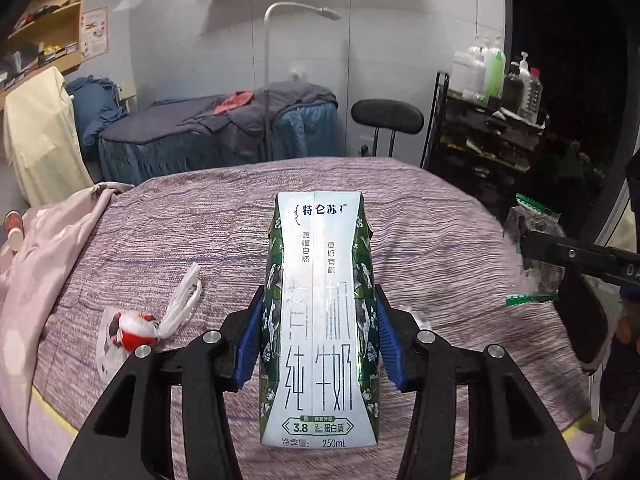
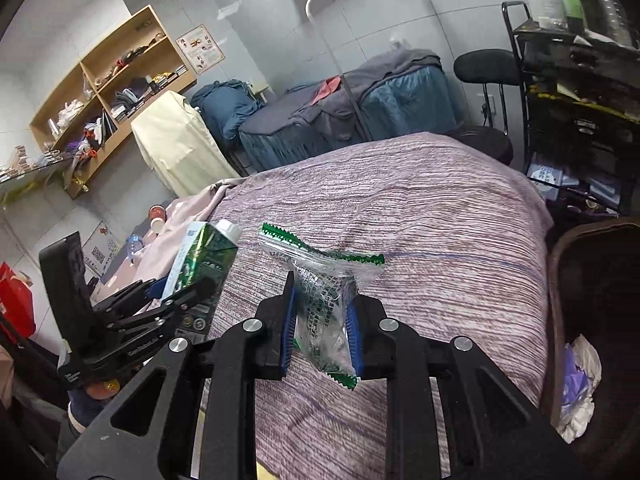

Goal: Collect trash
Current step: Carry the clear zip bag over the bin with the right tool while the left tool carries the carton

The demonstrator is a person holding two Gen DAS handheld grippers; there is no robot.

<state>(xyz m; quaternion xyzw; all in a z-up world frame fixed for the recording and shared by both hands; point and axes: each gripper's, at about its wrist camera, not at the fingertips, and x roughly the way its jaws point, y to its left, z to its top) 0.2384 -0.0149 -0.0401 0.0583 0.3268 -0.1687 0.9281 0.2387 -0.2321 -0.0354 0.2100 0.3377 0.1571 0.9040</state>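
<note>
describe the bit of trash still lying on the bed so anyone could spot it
On the purple striped bedspread, look left of the milk carton held in the left tool. There lies a crumpled white plastic bag with red inside, the only loose item on it.

Both wrist cameras look down, close, sharing the bed (image 1: 420, 208).

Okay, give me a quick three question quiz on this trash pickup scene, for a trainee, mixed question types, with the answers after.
1. True or false: the left tongs are shut on the milk carton.
2. What do the right tongs grip? A) red cup B) clear wrapper with green edges C) white towel
3. What trash lies on the purple bedspread, left of the carton?

Key: 1 true; 2 B; 3 a small knotted plastic bag with red inside.
</note>
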